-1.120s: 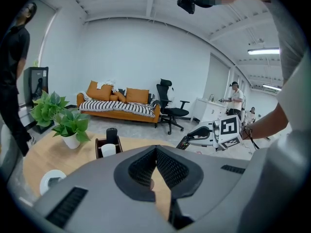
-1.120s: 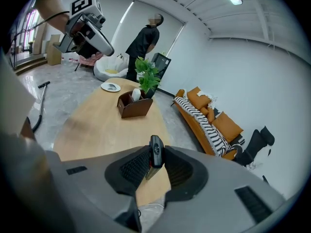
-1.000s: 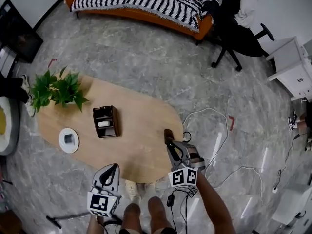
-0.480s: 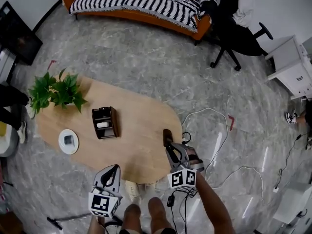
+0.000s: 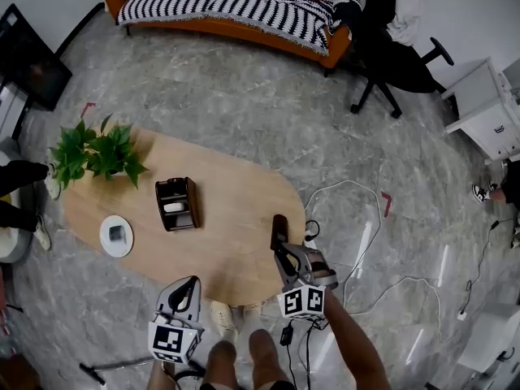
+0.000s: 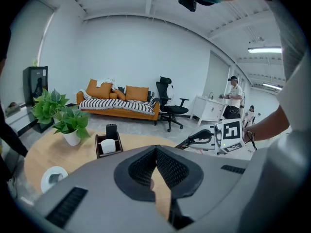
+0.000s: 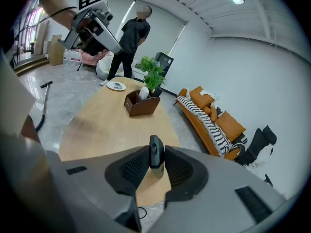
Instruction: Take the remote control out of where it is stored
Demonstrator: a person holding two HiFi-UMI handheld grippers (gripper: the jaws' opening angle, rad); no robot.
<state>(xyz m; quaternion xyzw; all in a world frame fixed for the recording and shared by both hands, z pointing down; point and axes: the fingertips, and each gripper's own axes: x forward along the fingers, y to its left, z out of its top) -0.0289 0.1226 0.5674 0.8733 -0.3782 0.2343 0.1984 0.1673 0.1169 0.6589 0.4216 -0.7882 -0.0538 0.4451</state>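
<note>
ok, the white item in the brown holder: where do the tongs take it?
Probably its top end, from above. The white item stands in the brown holder, whose walls cover its lower part; only the top pokes clear of the rim.

I can read no word, brand or number anywhere. The only signs are black-and-white square markers. One set stands on the left cube (image 5: 173, 341), which sits on my left gripper (image 5: 189, 284), near me. The other stands on the right cube (image 5: 302, 301), which sits on my right gripper (image 5: 282, 249). They are patterns, not letters. The remote control (image 7: 156, 160), between the jaws of my right gripper, has a small round mark near its far end, but it is too small to read.
</note>
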